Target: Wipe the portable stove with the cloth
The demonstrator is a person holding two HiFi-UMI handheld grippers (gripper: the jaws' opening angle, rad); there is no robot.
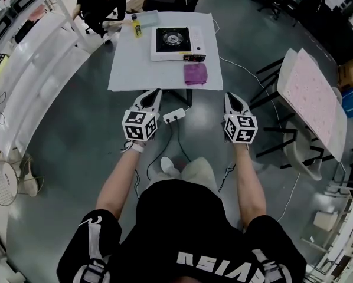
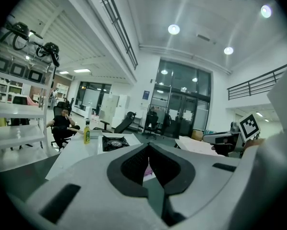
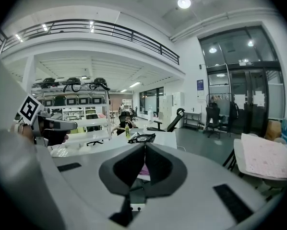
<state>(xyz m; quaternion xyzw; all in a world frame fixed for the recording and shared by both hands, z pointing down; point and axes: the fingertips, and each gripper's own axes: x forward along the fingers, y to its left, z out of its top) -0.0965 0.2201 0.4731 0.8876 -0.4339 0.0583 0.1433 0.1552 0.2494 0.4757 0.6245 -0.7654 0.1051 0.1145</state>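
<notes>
Left gripper [image 1: 155,93] and right gripper [image 1: 230,97] hang short of the table [image 1: 129,69], jaws together, empty. On it: a bottle [image 1: 136,27] of yellow liquid, the portable stove [image 1: 175,42], the cloth [image 1: 195,73] beside it.

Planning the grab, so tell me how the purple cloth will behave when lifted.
The cloth lies flat and slightly rumpled on the table, so it will probably droop when lifted. It looks thin, so likely light and unlikely to roll.
</notes>
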